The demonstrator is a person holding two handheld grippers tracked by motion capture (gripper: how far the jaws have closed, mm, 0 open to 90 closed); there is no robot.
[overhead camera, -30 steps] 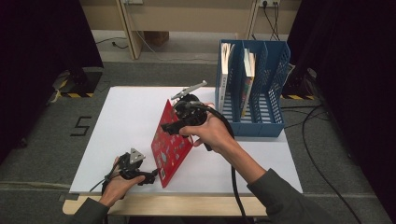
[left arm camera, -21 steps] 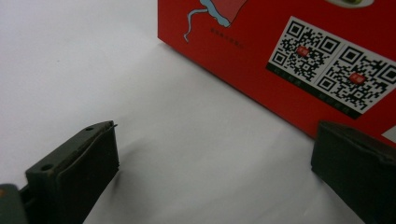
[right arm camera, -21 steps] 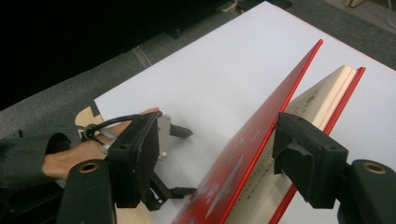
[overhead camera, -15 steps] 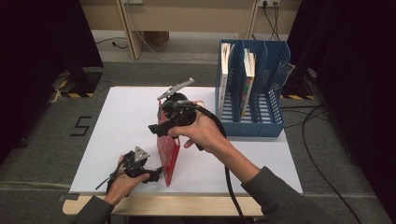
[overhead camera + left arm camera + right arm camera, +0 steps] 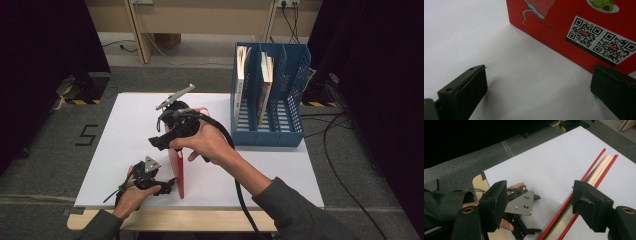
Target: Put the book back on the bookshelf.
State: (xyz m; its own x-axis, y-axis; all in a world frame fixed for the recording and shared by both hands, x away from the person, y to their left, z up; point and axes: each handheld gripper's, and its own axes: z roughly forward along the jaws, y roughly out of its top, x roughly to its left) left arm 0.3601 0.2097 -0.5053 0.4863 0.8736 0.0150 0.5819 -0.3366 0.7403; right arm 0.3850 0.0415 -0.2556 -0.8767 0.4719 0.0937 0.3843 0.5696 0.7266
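- The red book [image 5: 179,170] is standing up on its edge near the front of the bench [image 5: 125,130], spine-ish side up, probably so it can go into the blue file rack [image 5: 270,100] the same way the books already in there sit.
- Right tool [image 5: 159,142] hovers over the book's top edge with its jaws spread wide. In the right gripper view the book [image 5: 584,192] runs past the inside of one jaw, so nothing is clamped; the hand looks like it's just steadying it.
- Left tool [image 5: 167,187] sits low at the book's bottom corner, jaws apart too, with the cover [image 5: 584,27] just ahead of them. Looks like a stopper so the book won't slide or tip.
- The bench has a plain white top with a wooden front lip.
- Around it: grey carpet, dark curtains either side, cables on the floor.
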